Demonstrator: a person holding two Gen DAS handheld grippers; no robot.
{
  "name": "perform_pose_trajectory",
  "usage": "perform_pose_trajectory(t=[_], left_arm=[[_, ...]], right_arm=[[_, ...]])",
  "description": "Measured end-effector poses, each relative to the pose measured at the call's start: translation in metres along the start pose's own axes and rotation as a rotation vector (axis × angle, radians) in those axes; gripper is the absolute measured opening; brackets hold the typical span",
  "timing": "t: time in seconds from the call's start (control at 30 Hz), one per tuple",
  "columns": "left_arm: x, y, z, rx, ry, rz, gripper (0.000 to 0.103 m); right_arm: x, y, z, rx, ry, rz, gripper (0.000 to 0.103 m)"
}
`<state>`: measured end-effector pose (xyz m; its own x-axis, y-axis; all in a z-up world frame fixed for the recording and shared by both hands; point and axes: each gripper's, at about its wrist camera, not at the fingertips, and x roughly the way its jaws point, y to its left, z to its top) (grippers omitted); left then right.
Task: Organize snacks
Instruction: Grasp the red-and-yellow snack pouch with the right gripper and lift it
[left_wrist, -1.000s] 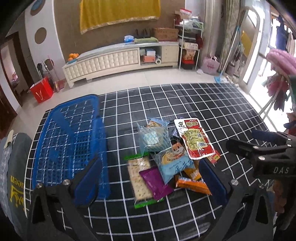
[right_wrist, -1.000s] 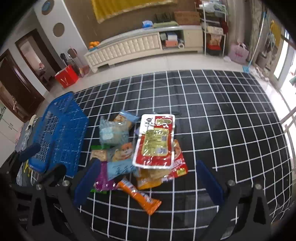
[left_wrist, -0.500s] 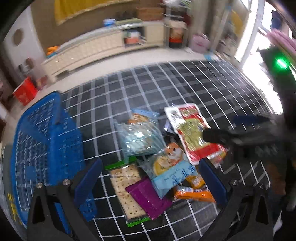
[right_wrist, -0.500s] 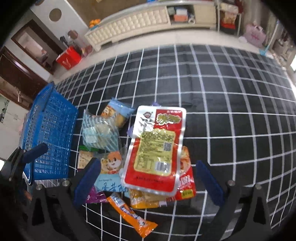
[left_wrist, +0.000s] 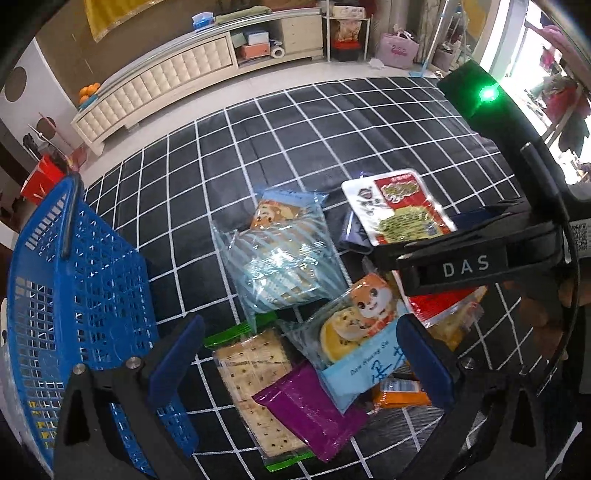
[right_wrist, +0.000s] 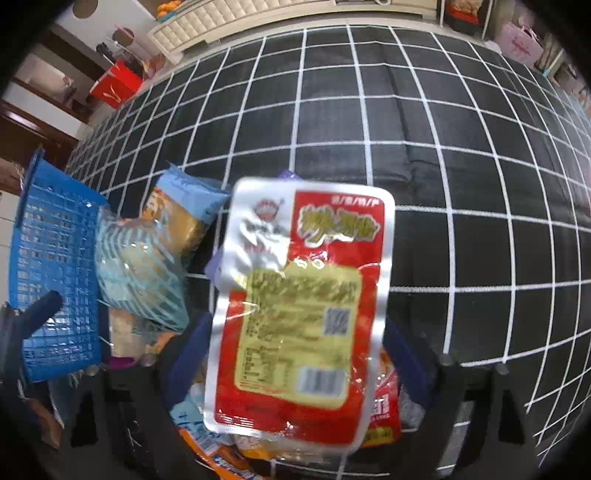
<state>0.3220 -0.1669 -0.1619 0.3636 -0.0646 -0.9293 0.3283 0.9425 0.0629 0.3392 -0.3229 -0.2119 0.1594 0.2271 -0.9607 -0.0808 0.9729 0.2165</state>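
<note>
Packet (right_wrist: 299, 314), glossy red-and-silver, yellow label

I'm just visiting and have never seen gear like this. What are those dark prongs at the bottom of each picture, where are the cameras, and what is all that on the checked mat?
No robot arm here: a person holds a hand-held gripper in each hand, each with a fisheye camera looking along its two blue-padded fingers. The left hand-held gripper hangs open over a pile of snack packets beside a blue basket. The right hand-held gripper straddles the red and yellow packet, open, not yet gripping. Nearby lie a cracker pack, a purple packet and a fox-print pouch.
</note>
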Motion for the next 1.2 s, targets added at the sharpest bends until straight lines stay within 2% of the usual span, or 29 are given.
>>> perform_pose_trajectory(t=[0.23,0.37,0.5,0.7,0.8,0.9,0.97,1.0,1.17,1.2], left_arm=[[-0.001,-0.003,-0.004,0.006,0.001,0.014,0.103],[-0.006,-0.003,-0.009,-0.001,-0.004,0.003,0.103],[-0.012,-0.007,-0.013,-0.006,-0.013,-0.017,0.103],[-0.013,-0.014,-0.02,0.007,-0.009,-0.021,0.103],[-0.01,-0.013,-0.022,-0.003,0.001,-0.018,0.103],[-0.007,-0.01,-0.024,-0.016,0.01,-0.016,0.103],[-0.007,-0.009,-0.023,-0.022,0.011,-0.007,0.103],[-0.007,-0.008,-0.023,-0.025,0.011,-0.006,0.103],[-0.01,-0.003,-0.025,-0.034,0.006,-0.006,0.103],[-0.012,-0.001,-0.025,-0.036,0.004,-0.014,0.103]], right_arm=[[-0.005,0.004,-0.005,-0.058,-0.029,-0.044,0.081],[-0.018,0.006,-0.012,-0.05,-0.06,-0.017,0.07],[-0.024,-0.003,-0.02,-0.045,-0.066,-0.016,0.069],[-0.018,-0.014,-0.029,-0.053,-0.057,0.007,0.069],[-0.007,-0.016,-0.027,-0.057,-0.054,0.009,0.072],[0.0,-0.008,-0.022,-0.087,-0.05,-0.017,0.082],[0.001,0.001,-0.021,-0.109,-0.064,-0.069,0.082],[0.002,0.003,-0.022,-0.113,-0.067,-0.058,0.081],[-0.015,-0.006,-0.025,-0.075,-0.119,-0.003,0.053],[-0.018,-0.006,-0.027,-0.07,-0.117,0.008,0.052]])
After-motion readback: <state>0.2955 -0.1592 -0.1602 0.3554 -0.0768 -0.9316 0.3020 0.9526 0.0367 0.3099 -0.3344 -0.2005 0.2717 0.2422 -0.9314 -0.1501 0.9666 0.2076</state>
